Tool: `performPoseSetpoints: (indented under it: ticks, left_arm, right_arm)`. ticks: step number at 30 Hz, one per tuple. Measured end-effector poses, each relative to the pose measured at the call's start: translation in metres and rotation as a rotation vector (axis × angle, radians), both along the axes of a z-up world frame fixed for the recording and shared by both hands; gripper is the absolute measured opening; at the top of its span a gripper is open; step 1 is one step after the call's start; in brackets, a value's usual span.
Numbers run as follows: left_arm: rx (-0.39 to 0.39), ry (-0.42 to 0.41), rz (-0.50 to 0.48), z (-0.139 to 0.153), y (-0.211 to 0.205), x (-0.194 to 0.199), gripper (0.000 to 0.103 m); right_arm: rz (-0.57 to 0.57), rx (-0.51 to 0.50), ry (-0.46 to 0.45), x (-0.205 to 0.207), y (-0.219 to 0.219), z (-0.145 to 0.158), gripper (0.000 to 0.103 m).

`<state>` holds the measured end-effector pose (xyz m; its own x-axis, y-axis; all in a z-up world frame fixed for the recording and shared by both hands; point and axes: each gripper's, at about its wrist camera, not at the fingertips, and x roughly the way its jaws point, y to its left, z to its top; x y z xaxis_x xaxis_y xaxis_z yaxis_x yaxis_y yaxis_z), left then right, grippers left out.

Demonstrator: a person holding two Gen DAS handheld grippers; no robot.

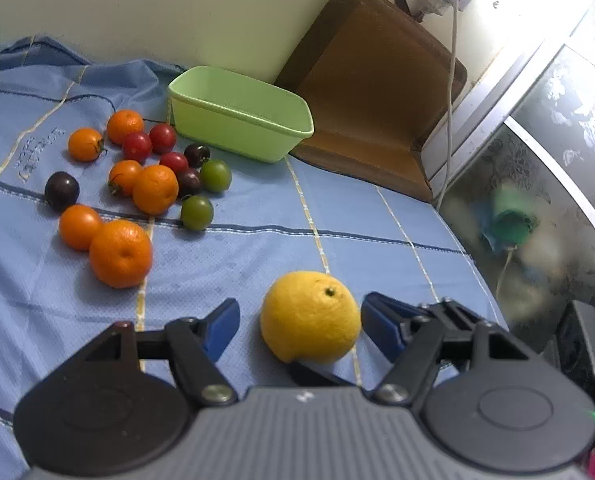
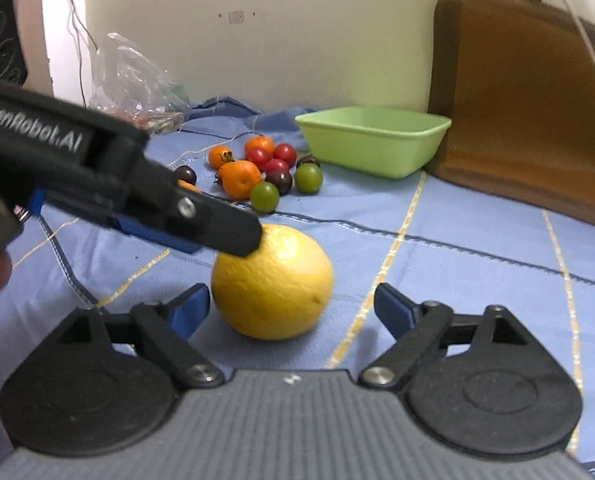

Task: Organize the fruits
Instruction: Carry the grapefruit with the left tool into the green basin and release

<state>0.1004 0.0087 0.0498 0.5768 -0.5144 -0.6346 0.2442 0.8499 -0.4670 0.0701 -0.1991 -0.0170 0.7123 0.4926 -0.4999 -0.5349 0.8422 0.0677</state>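
Note:
A large yellow citrus [image 1: 310, 317] lies on the blue cloth between the open fingers of my left gripper [image 1: 299, 310]; the right finger is at its side, the left finger stands apart. In the right wrist view the same yellow fruit [image 2: 273, 282] sits between the fingers of my open right gripper [image 2: 291, 304], and the left gripper's finger [image 2: 233, 232] rests against its top left. A pile of oranges [image 1: 120, 253], red, dark and green tomatoes [image 1: 196, 212] lies at the far left. An empty light green tub [image 1: 239, 114] stands behind them.
A brown cushion [image 1: 371, 80] leans on the wall right of the tub. A clear plastic bag [image 2: 137, 84] lies at the back left. The table's right edge drops off beside a glass panel [image 1: 537, 208]. White cables [image 1: 453, 40] hang down the wall.

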Motion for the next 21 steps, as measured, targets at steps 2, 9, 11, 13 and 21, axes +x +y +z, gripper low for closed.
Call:
performPoseSetpoints:
  ticks: [2,9,11,13,21]
  left_arm:
    - [0.017,-0.010,-0.016,-0.001,-0.003,0.000,0.069]
    - [0.082,-0.034,-0.095,-0.012,-0.019,-0.002,0.058]
    - [0.084,-0.043,-0.106,-0.011,-0.020,-0.003,0.055]
    - [0.077,-0.044,-0.105,-0.011,-0.019,-0.002,0.055]
    - [0.068,-0.065,-0.105,0.004,-0.018,0.015,0.054]
  right_arm:
    - [0.000,-0.023,-0.036,-0.007,-0.004,0.000,0.092]
    - [0.055,-0.123,-0.094,-0.012,0.002,0.000,0.089]
    - [0.083,-0.123,-0.108,-0.012,0.005,0.003,0.081]
    - [0.108,-0.120,-0.083,-0.004,0.008,0.003,0.068]
    - [0.088,-0.088,-0.045,0.012,0.008,0.007,0.063]
